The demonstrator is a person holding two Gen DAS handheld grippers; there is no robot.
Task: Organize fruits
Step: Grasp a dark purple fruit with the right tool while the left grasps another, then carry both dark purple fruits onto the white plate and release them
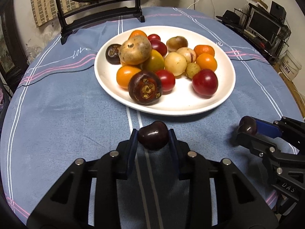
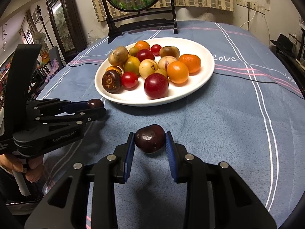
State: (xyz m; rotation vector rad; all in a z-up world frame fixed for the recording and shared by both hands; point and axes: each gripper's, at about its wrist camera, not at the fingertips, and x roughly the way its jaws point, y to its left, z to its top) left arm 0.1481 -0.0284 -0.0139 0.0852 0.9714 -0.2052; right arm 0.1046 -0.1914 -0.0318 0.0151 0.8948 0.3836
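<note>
Two dark fruits left off the plate: left tongs clamp one dark fruit, right tongs clamp the other fruit, both just above the surface. Rest already plated; these need depositing.

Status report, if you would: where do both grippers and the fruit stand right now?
Left gripper shut on dark cherry. Right gripper shut on second dark cherry. Both near the white plate of fruit. Nothing between.
</note>
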